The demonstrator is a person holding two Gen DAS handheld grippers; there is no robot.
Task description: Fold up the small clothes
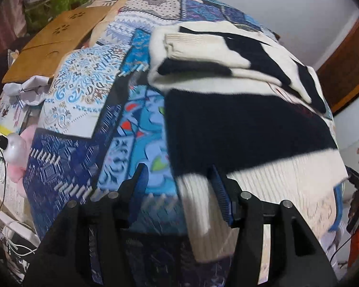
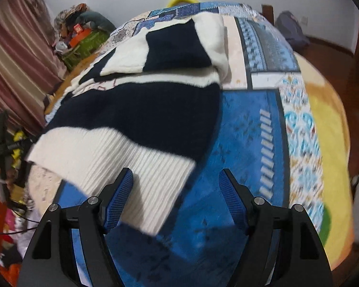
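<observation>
Step in hand: judging by how the garment lies, both sleeves are already laid over the chest, and the bottom-up fold is about to begin.
Garment: a navy-and-cream striped knitted sweater [image 1: 246, 122] lies flat on the bed, its cream ribbed hem [image 2: 122, 167] nearest both tools and its folded-in sleeves at the far end.
Left tool: the left gripper [image 1: 177, 179], black with blue ribbed pads, stands released; the hem's left corner lies between the pads, but they do not appear to press on it.
Right tool: the right gripper [image 2: 176, 181] is also spread open; the hem's right corner lies under and just inside its left pad [image 2: 122, 186], unpinched, with bare cover beneath the other pad.
Next move, as a judgement: each tool should settle over its own hem corner and clench on the rib, then both lift together and carry the hem toward the collar. The knit looks thick and soft, so a shallow bite may slip, and uneven lifting would skew the fold.
Surface: a blue patchwork-patterned bed cover [image 2: 249, 129] with white and turquoise panels, over a yellow blanket [image 2: 330, 124] showing at the right edge.
Room: a light wooden lap desk [image 1: 57, 40] lies beyond the sweater to the left; striped maroon curtains [image 2: 14, 55], a cluttered green box [image 2: 83, 43] and pale walls lie behind.
</observation>
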